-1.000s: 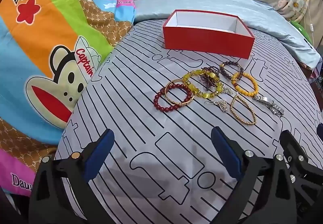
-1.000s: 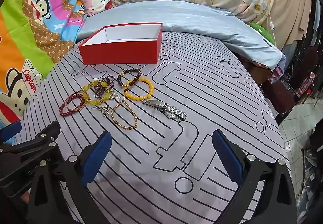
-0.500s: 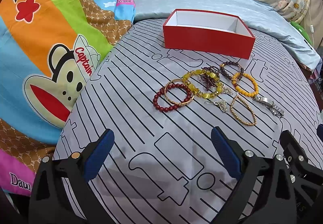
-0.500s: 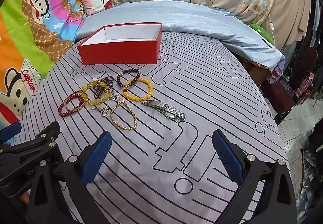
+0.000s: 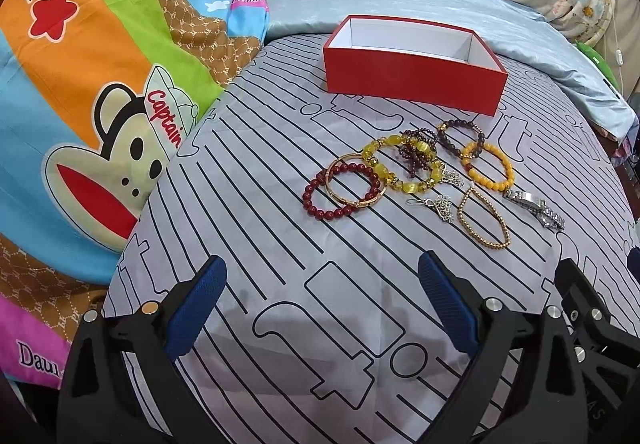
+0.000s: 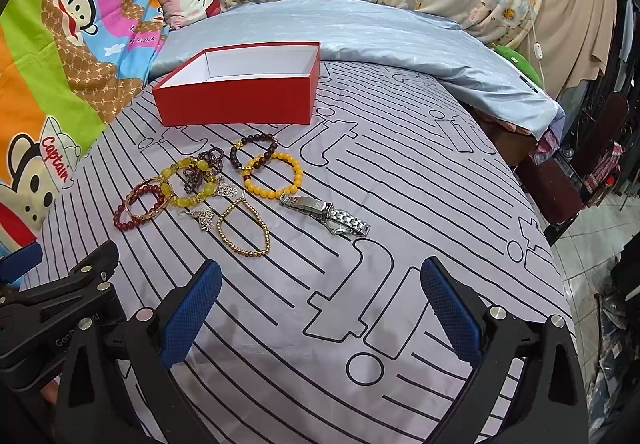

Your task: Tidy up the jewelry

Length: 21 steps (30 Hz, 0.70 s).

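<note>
Little has changed over the past second: both tools, left (image 5: 318,308) and right (image 6: 320,310), still hover wide open and empty above the striped grey bedsheet (image 6: 400,184), beaded bracelets (image 5: 404,164) untouched before the empty red cardboard box (image 5: 412,78).

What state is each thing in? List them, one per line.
Red box: open, nothing visible inside.
Silver watch: flat on the bed, clasp undone.
Red bead bracelet: overlapped by the gold bangle.
Gold bead chain: lying loose.
Left gripper: open, holding nothing.
Right gripper: open, holding nothing.
</note>
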### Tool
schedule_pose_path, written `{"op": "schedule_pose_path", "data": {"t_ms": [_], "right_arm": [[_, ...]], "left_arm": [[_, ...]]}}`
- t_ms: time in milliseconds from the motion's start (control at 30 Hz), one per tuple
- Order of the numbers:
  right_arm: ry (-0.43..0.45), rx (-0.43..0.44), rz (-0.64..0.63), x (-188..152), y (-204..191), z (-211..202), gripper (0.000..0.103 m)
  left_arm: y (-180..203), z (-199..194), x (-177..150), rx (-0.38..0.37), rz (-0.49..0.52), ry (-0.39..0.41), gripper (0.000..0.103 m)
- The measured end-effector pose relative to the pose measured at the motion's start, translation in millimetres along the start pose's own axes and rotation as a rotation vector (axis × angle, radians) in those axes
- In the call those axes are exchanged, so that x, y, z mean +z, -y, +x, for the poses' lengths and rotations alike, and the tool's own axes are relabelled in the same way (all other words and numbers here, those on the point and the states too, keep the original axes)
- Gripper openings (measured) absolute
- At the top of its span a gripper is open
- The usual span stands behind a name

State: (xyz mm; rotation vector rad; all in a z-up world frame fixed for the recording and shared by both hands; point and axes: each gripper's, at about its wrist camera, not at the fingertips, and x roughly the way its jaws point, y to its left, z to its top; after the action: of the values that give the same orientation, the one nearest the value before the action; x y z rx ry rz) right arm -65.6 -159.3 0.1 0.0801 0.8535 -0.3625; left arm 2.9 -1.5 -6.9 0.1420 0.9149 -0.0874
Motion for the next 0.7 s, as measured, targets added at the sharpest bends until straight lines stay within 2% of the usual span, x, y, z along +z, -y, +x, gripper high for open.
{"op": "schedule_pose_path", "data": {"t_ms": [700], "right_arm": [[-0.012,-0.001,-0.001,-2.3,-3.2,6.6,0.098]], "left_arm": [[-1.7,5.5,-2.0,0.000,-0.009,-0.012,0.094]]}}
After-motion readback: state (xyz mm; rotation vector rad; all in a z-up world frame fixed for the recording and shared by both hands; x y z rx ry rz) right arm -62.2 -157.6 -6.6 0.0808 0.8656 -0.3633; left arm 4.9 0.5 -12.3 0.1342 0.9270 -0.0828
